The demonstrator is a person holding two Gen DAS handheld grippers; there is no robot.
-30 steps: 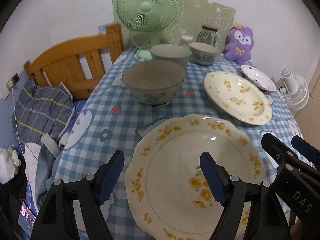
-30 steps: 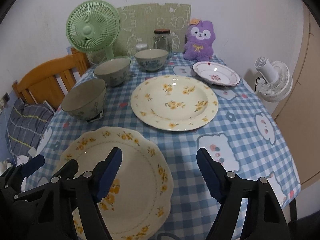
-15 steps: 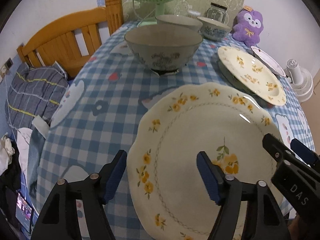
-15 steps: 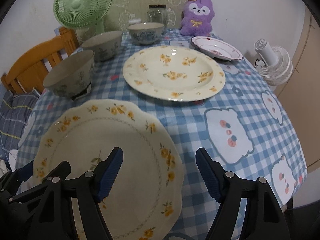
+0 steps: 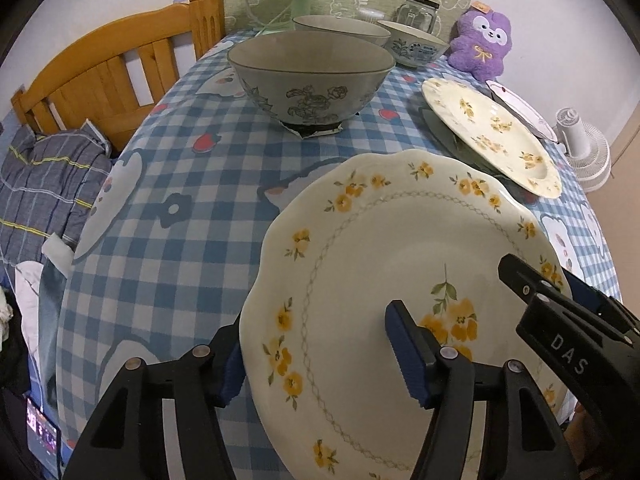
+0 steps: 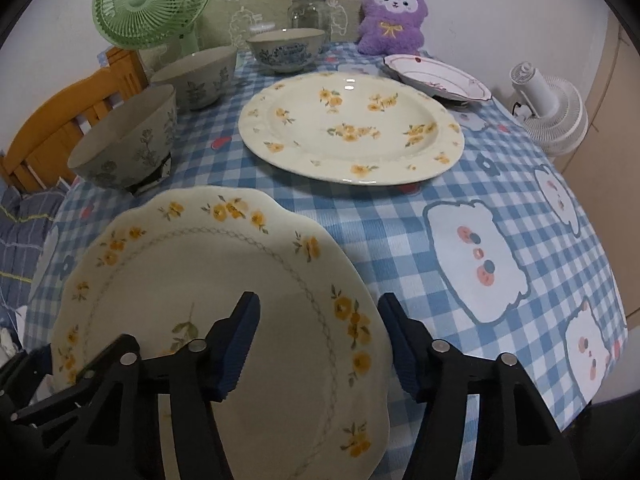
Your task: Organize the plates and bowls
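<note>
A scalloped cream plate with yellow flowers [image 5: 360, 264] [image 6: 208, 280] lies at the near edge of the checked tablecloth. My left gripper [image 5: 316, 360] straddles its left rim, one finger tucked outside the rim and one over the plate; its jaws are closing. My right gripper [image 6: 320, 344] straddles the right rim the same way, jaws closing too. No pad visibly presses on the plate. Behind lie a large round flowered plate [image 6: 352, 128], a small red-rimmed plate [image 6: 436, 76], and three bowls: a near grey bowl [image 5: 312, 76], a second grey bowl [image 6: 200, 76] and a blue-patterned bowl [image 6: 286, 48].
A green fan [image 6: 152, 4], a glass jar [image 6: 308, 10] and a purple plush toy [image 6: 394, 12] stand at the table's far edge. A white fan [image 6: 552, 112] sits beyond the right edge. A wooden bed frame [image 5: 108, 80] with bedding is at the left.
Both grippers have sunk and tilted down toward the scalloped plate. Their jaws have narrowed and now straddle its left and right rims.
</note>
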